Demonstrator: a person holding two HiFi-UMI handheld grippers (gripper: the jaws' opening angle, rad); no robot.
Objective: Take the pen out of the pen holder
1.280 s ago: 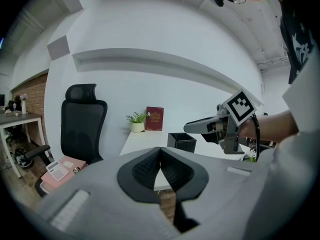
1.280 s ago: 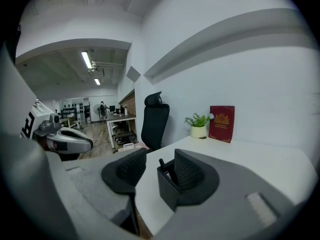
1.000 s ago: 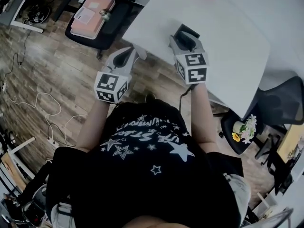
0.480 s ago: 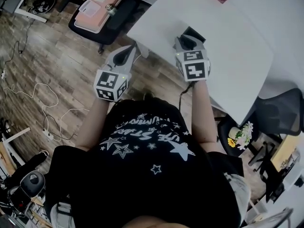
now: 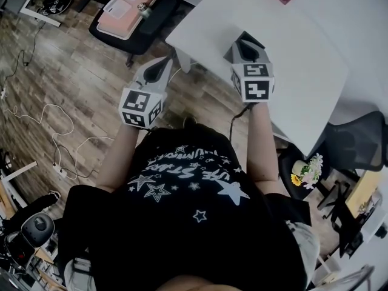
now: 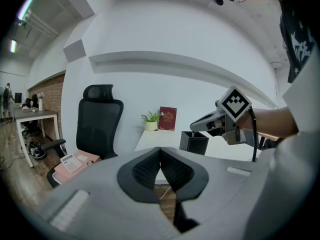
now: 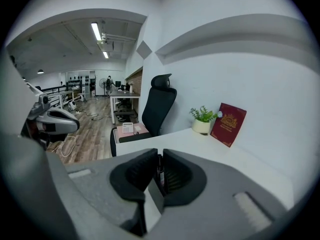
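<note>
A black square pen holder (image 6: 194, 143) stands near the corner of the white table (image 5: 303, 53). In the head view, only its far rim (image 5: 245, 40) shows past my right gripper (image 5: 241, 48). That gripper points down into the holder, and its jaws are closing on a thin dark pen (image 7: 159, 170), which sits upright between the pads. From the left gripper view, the right gripper (image 6: 199, 127) has its tip right over the holder's mouth. My left gripper (image 6: 160, 153) is shut on nothing. It hangs off the table's left edge, above the wooden floor (image 5: 73, 83).
A black office chair (image 5: 130, 11) with pink items on its seat stands left of the table. A red book (image 7: 228, 124) and a small potted plant (image 7: 202, 121) sit at the table's far side. Cables (image 5: 54, 132) lie on the floor. Another chair (image 5: 357, 141) is at right.
The head view has drifted slightly. Both grippers stay almost where they were, with the right one still over the holder.
</note>
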